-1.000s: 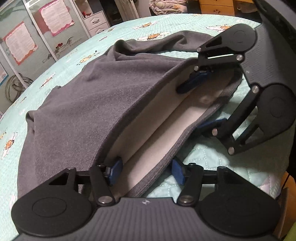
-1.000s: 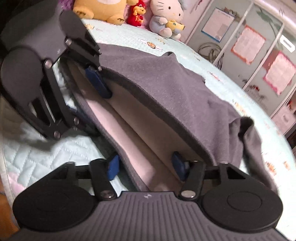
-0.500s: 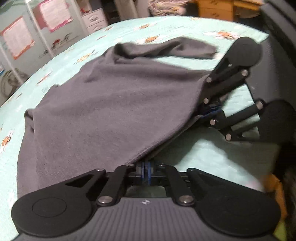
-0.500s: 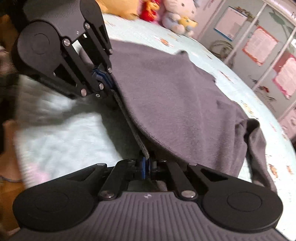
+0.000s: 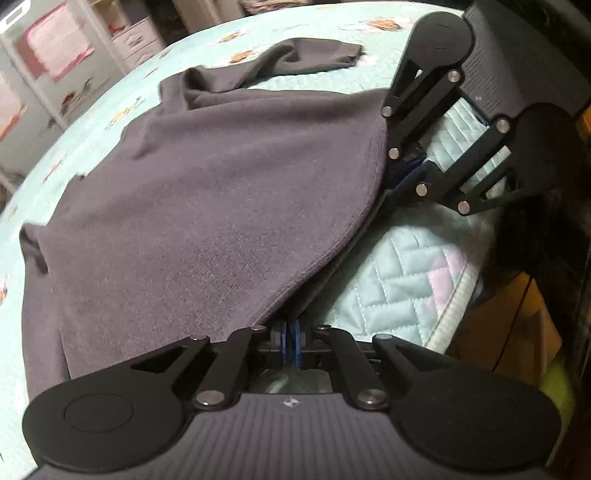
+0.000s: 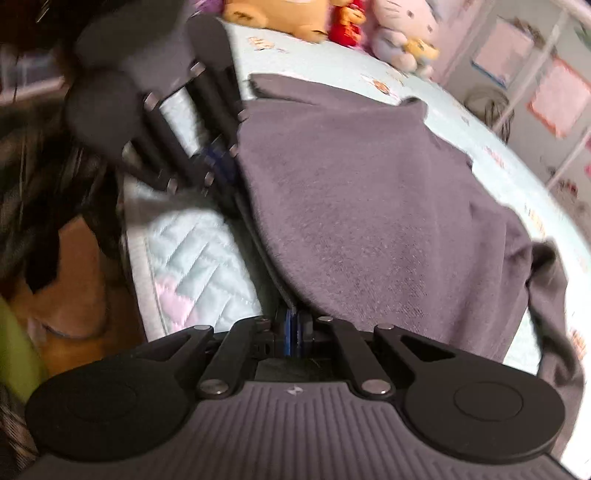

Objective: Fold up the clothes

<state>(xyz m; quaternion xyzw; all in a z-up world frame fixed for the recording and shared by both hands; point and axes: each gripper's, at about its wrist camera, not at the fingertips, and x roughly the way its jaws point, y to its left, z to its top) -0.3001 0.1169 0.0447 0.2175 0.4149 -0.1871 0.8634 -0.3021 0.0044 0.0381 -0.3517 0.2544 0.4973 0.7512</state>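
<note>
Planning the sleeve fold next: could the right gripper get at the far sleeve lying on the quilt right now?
Probably not yet. The right gripper is shut on the grey top's hem, so it must let go first. The sleeve lies uncovered on the quilt.

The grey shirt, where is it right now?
The grey shirt lies spread on the quilted bed, its near hem pinched by the left gripper and right gripper.

Garment [image 5: 207, 206] on bed [image 5: 388, 291]; plush toys [image 6: 402, 33] behind.
</note>
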